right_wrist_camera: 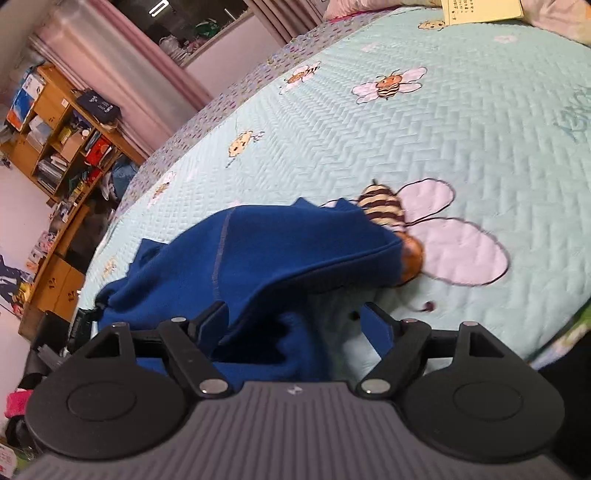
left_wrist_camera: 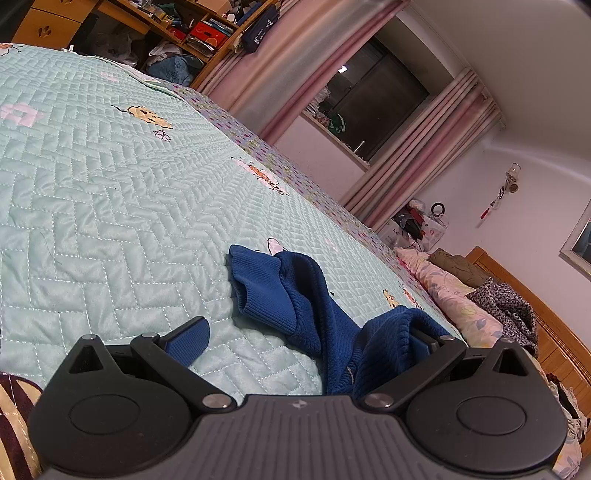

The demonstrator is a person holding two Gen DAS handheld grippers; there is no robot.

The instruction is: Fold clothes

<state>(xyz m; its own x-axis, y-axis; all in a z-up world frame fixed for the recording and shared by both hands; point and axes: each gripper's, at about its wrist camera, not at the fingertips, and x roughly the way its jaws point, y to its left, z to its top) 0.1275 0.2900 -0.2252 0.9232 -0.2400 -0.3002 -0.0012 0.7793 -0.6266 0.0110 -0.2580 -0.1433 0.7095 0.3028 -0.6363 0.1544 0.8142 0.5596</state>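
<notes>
- One blue knit sweater lies on the bed, crumpled on the mint quilted bedspread. It's the only garment being worked on that I can spot.
- In the left wrist view you can see one ribbed cuff or hem flopped open toward the camera, with the rest of the knit trailing down to the tool.
- The left tool has its jaws spread wide. One blue pad sits bare over the bedspread, and the other finger is buried under a fold of sweater, so it isn't pinching anything that I can see.
- The right tool is also spread wide open. The sweater is bunched right in front of it and spills down between the two fingers, but the jaws aren't closed on it. That frame is a bit motion-blurred.
- In the right view, the sweater partly covers one big bee print on the bedspread, and I count two more smaller bees farther up the bed.
- Background stuff: one wooden bookshelf crammed with junk, pink curtains on both sides of one dark window, a floral pillow by the wooden headboard, and one yellowish paper sheet at the far end of the bed.
</notes>
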